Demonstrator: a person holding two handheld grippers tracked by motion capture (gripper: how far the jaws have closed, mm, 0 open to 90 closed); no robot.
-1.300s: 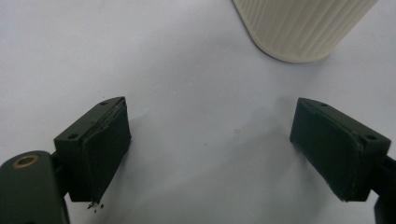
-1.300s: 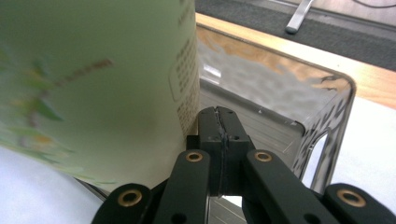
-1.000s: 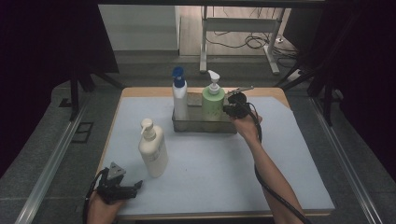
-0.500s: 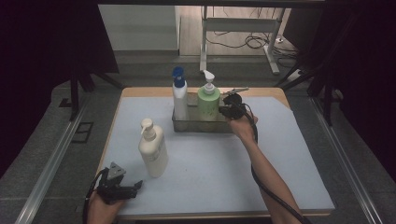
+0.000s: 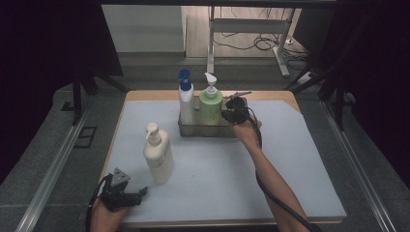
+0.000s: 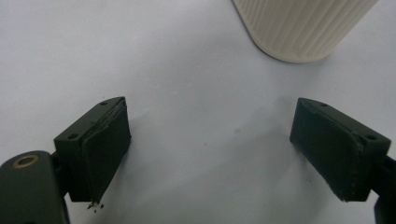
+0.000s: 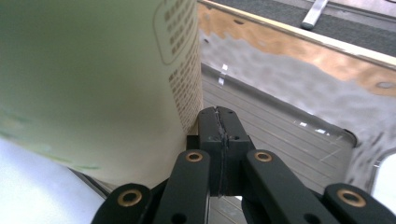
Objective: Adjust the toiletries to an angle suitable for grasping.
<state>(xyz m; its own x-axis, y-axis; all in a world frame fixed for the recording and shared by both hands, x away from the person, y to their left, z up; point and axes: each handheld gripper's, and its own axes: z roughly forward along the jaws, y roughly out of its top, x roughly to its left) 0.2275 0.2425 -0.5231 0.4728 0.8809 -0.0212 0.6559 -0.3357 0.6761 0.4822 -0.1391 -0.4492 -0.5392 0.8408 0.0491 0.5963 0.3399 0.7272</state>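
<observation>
A green pump bottle and a white bottle with a blue cap stand in a grey metal tray at the back of the table. My right gripper is shut with nothing between its jaws, its tips against the green bottle's right side, over the tray's bare floor. A cream pump bottle stands on the mat at front left. Beside the cream bottle's base, my left gripper rests open near the table's front edge; its jaws hold nothing.
A pale blue mat covers the wooden table. A cable trails along the right forearm. Beyond the table stand a metal frame and floor cables. Dark curtains flank both sides.
The right gripper has moved left along the tray toward the green bottle and now touches its side. The left hand has stayed in place.
</observation>
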